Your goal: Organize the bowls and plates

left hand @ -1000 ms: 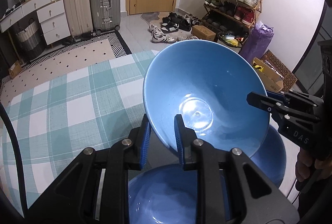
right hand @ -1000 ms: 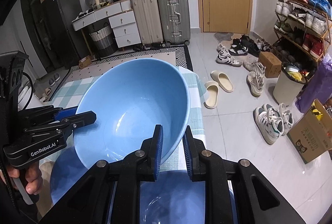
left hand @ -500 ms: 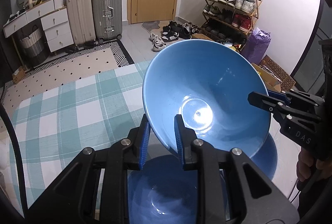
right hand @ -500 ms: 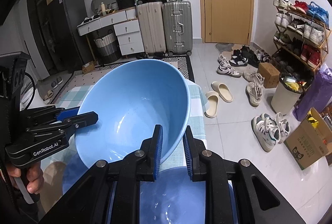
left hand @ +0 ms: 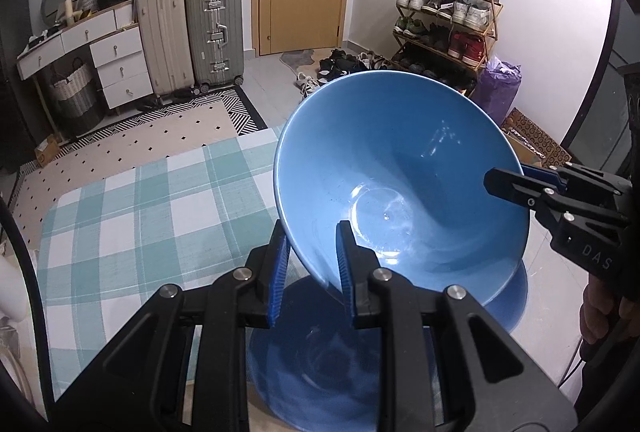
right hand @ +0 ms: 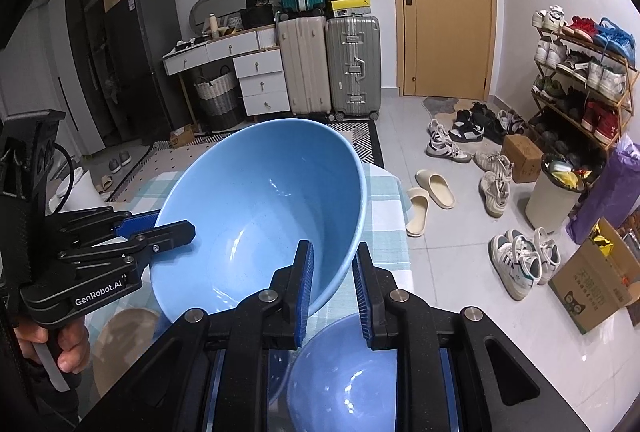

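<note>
The large blue bowl [left hand: 400, 184] is held in the air, tilted, above a second blue bowl [left hand: 320, 360] that stands below it on the worktop [left hand: 132, 216], which is covered with a green checked cloth. The step in hand is judged to be the carrying of the bowl by both grippers, probably toward a stack or away from one; which of the two cannot be told. For the next move, both hands must be guided together, so that the rim is not twisted between the two grips.

The left gripper [left hand: 310, 260] is closed on the near rim, one finger inside the bowl and one outside. The right gripper [right hand: 334, 284] is closed in the same way on the opposite rim. A beige dish [right hand: 124, 336] is seen beside the lower bowl.
</note>
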`<action>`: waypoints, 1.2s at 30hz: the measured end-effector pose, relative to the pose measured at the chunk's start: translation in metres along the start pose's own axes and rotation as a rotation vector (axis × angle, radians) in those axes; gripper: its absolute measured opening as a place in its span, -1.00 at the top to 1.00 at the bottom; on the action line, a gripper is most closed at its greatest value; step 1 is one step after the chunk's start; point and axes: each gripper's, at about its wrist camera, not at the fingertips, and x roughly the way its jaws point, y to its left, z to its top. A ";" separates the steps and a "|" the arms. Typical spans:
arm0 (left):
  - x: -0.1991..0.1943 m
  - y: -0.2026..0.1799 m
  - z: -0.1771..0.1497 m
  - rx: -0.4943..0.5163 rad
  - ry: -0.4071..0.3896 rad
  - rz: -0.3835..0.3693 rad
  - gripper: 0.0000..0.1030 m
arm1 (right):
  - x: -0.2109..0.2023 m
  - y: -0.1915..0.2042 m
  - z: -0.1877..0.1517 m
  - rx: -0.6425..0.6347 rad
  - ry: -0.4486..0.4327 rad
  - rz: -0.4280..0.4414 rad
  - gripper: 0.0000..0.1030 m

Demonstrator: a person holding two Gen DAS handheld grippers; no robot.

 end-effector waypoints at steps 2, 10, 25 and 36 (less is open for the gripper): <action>-0.009 0.000 -0.004 -0.003 -0.004 0.001 0.62 | -0.004 0.004 -0.002 -0.005 -0.005 0.005 0.60; -0.042 -0.001 -0.025 -0.002 -0.009 0.014 0.62 | -0.019 0.022 -0.012 -0.016 -0.017 0.028 0.60; -0.064 0.012 -0.070 0.001 0.005 0.042 0.62 | -0.023 0.056 -0.044 -0.028 -0.015 0.067 0.59; -0.044 0.020 -0.099 -0.019 0.049 0.026 0.62 | -0.011 0.067 -0.071 -0.046 0.017 0.044 0.58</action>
